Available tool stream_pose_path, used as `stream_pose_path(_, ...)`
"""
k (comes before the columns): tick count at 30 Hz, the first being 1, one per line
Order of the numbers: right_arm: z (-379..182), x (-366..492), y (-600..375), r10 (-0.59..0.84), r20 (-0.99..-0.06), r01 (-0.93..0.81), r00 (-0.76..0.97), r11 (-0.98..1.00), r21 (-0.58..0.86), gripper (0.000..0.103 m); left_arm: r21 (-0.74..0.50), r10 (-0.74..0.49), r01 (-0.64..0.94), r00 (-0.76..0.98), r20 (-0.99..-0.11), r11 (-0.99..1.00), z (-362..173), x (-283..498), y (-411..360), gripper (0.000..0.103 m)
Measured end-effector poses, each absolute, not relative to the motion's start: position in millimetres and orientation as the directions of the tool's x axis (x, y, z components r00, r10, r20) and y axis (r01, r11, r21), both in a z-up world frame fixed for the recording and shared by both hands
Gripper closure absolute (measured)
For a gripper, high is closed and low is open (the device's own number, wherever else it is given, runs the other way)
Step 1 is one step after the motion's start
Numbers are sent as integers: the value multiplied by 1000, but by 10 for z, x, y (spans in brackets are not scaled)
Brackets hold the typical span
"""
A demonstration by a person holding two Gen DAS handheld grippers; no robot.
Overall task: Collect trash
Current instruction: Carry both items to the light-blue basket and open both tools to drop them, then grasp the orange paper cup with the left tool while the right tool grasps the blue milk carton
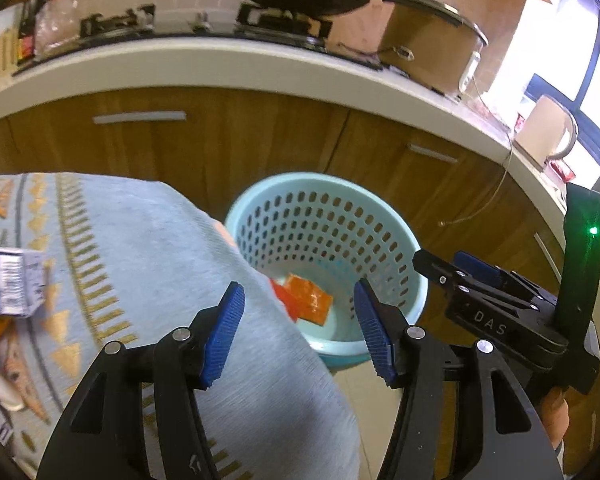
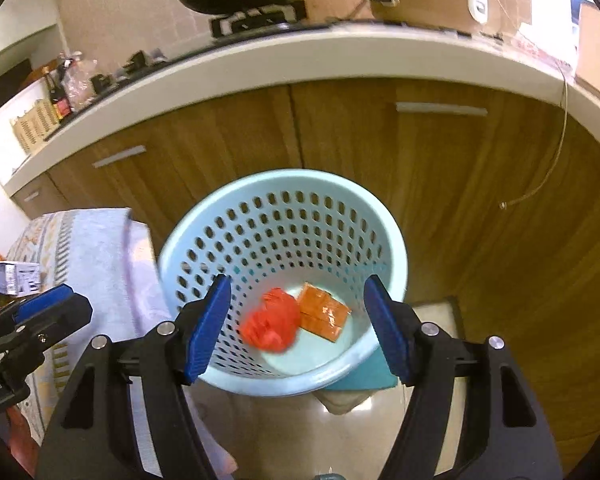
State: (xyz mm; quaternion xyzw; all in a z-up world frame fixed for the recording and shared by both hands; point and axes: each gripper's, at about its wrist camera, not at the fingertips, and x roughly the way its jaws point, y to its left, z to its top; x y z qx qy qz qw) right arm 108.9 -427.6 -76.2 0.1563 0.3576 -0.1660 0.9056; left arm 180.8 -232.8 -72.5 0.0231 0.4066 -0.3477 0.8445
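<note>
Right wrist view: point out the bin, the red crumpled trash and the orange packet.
Bin (image 2: 204, 220): right wrist view, perforated inner wall.
Red crumpled trash (image 2: 274, 322): right wrist view, middle of the wad.
Orange packet (image 2: 324, 316): right wrist view, its top face.

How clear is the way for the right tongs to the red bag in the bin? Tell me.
Probably clear. The right tongs stand open and empty above the bin, whose mouth is uncovered. The red bag lies on the bottom beside an orange packet, with nothing over it. The bin's depth may hamper the reach.
</note>
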Motion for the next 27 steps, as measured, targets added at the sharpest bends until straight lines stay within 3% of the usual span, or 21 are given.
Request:
stream_pose_path(9, -469, 1039, -3529, -82, -616, 227, 783, 960, 161, 38, -143, -423, 441, 642, -640, 886, -381, 1376, -1398, 38)
stream_pose_path(15, -498, 1104, -2848, 31, -617, 67, 787, 988, 136, 38, -2, -162, 202, 777, -609, 979, -398, 958, -767, 37)
stream_pose_path(19, -534, 1139, -2585, 74, -626, 17, 776, 990, 138, 38, 78, -30, 96, 798, -601, 992, -511, 774, -554, 33)
stream_pose_path(27, -548, 1103, -2382, 101, -630, -19, 770, 990, 136, 38, 137, 75, 17, 765, -639, 990, -708, 741, -223, 33)
